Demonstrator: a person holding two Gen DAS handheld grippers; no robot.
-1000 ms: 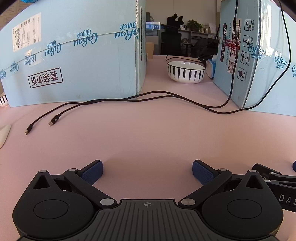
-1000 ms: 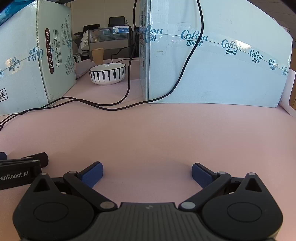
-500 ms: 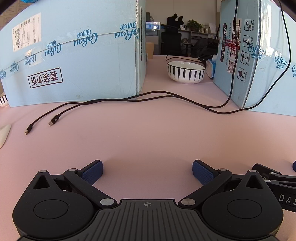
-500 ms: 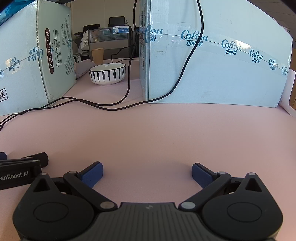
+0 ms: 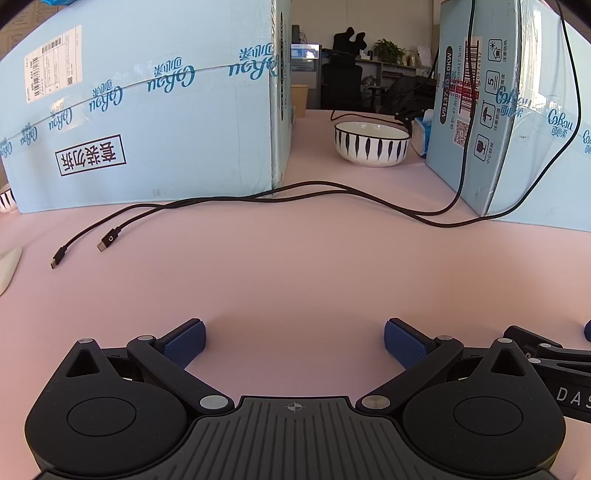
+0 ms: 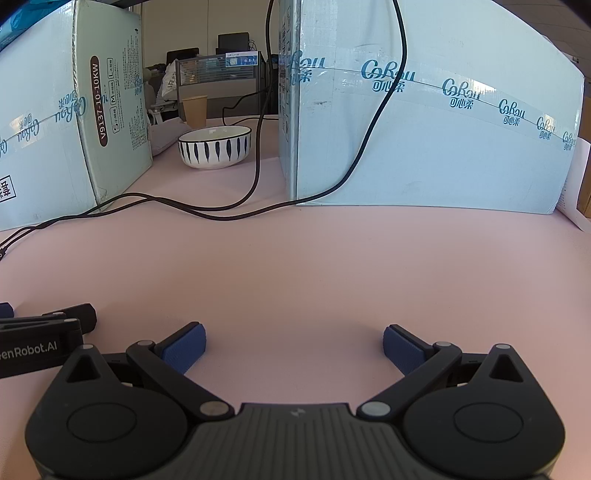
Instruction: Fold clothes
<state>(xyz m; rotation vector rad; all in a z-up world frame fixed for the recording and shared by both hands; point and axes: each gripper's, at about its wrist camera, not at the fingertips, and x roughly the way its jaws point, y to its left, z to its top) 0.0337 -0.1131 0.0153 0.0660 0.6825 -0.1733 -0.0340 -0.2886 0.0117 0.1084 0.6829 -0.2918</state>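
Two grippers, left gripper (image 5: 294, 341) and right gripper (image 6: 294, 343), jaws wide, empty; two boxes (image 5: 147, 110), one bowl (image 5: 371, 144)

a pink desk (image 5: 295, 258) fills the foreground, with bright light on it. behind two pale blue cartons (image 5: 147, 110) there is an office: a black office chair (image 5: 341, 83), a green plant (image 5: 388, 50), a grey partition (image 6: 218, 72) and a white wall (image 5: 399, 18).
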